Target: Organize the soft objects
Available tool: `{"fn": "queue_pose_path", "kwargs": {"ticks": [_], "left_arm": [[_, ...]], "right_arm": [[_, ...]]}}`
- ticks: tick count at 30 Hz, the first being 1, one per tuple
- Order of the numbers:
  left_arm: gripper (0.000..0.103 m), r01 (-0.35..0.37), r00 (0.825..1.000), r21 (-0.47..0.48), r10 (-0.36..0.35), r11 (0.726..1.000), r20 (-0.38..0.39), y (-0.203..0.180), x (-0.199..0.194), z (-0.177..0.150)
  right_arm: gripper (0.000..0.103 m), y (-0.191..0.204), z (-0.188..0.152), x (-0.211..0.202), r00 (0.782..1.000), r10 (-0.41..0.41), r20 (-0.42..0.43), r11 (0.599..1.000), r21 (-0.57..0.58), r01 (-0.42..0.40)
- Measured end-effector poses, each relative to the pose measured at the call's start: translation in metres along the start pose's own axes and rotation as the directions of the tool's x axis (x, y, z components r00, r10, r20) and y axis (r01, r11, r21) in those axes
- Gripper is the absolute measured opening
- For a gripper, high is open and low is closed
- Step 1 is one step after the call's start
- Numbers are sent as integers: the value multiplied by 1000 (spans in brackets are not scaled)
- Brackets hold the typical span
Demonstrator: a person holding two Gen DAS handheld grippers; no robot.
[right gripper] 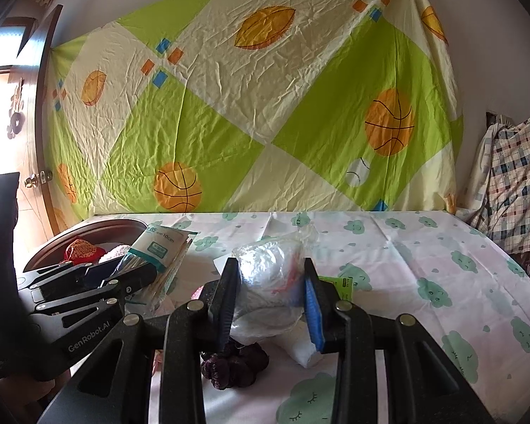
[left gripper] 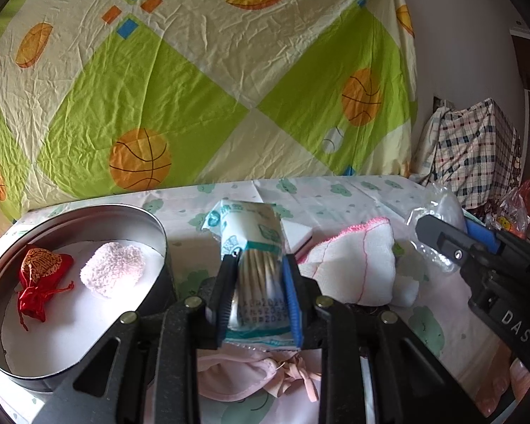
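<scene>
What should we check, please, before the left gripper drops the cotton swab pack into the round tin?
1. Left gripper shut on the cotton swab pack: ok.
2. Pack over the round tin: not ok, it is beside the rim.
3. Free room in the tin next to the red pouch and the pink fluffy heart: ok.
4. Right gripper shut on the clear plastic bag: ok.
5. Right gripper away from the tin: ok.
</scene>
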State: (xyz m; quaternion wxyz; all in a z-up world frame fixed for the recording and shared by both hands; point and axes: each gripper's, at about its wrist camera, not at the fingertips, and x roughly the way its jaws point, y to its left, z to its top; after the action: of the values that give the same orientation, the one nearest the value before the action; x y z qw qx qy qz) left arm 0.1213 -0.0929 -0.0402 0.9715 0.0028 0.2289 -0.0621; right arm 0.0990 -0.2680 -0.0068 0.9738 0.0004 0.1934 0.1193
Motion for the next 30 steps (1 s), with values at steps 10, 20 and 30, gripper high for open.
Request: {"fn": "queue_pose_path", "kwargs": {"ticks": [10, 20, 30], "left_arm": [[25, -19, 998, -18, 20, 1000, 60, 5, -11, 0], [25, -27, 997, -46, 30, 999, 72, 13, -16, -2], [25, -58, 993, -54, 63, 997, 96, 27, -29, -7]], "right_arm": [[37, 3, 0, -4, 999, -25, 24, 1000, -11, 25], [37, 5, 0, -5, 999, -25, 28, 999, -19, 26], [37, 17, 2, -3, 999, 3, 33, 999, -39, -2]]}}
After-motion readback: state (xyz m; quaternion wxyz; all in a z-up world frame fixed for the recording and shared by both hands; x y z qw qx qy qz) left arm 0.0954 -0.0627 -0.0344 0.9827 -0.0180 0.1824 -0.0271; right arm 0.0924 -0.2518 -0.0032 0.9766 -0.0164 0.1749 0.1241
